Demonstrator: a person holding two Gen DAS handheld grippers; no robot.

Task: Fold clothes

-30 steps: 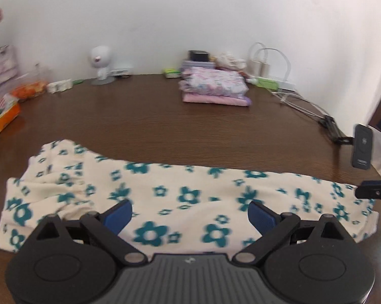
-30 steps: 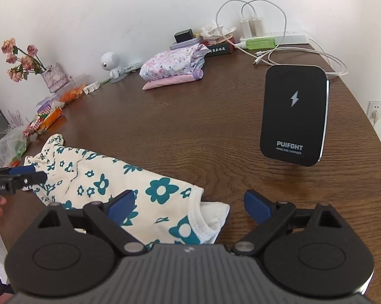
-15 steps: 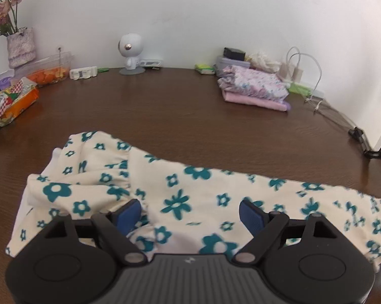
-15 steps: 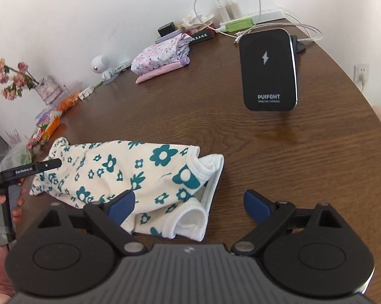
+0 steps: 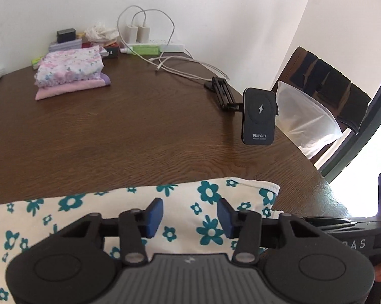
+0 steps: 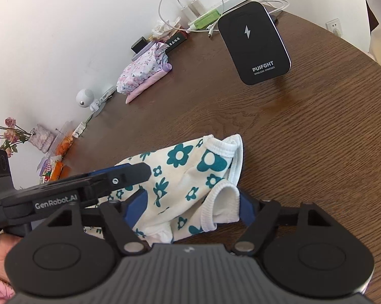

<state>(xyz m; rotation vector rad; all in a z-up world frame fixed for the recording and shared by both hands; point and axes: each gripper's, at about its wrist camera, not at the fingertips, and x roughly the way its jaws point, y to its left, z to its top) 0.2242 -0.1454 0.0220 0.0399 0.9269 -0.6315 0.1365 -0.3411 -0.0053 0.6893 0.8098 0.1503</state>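
A cream garment with teal flowers (image 5: 94,210) lies long and narrow on the brown table (image 5: 114,131), its ribbed white hem end to the right. My left gripper (image 5: 189,214) is open just above the cloth near that end. In the right wrist view the same garment (image 6: 185,177) shows its white-edged openings. My right gripper (image 6: 193,205) is open with the cloth's near edge lying between its blue pads. The left gripper (image 6: 129,171) reaches in from the left over the cloth.
A folded stack of pink and floral clothes (image 5: 70,74) sits at the back. A black wireless charger on a stand (image 5: 259,116) stands at the table's right edge, with cables and a power strip (image 5: 162,50) behind. A chair (image 5: 325,83) stands beyond. Flowers and snacks (image 6: 51,162) are at left.
My left gripper has swung right along the garment to its hem end. My right gripper has moved down and forward, so the cloth's edge now lies between its pads.
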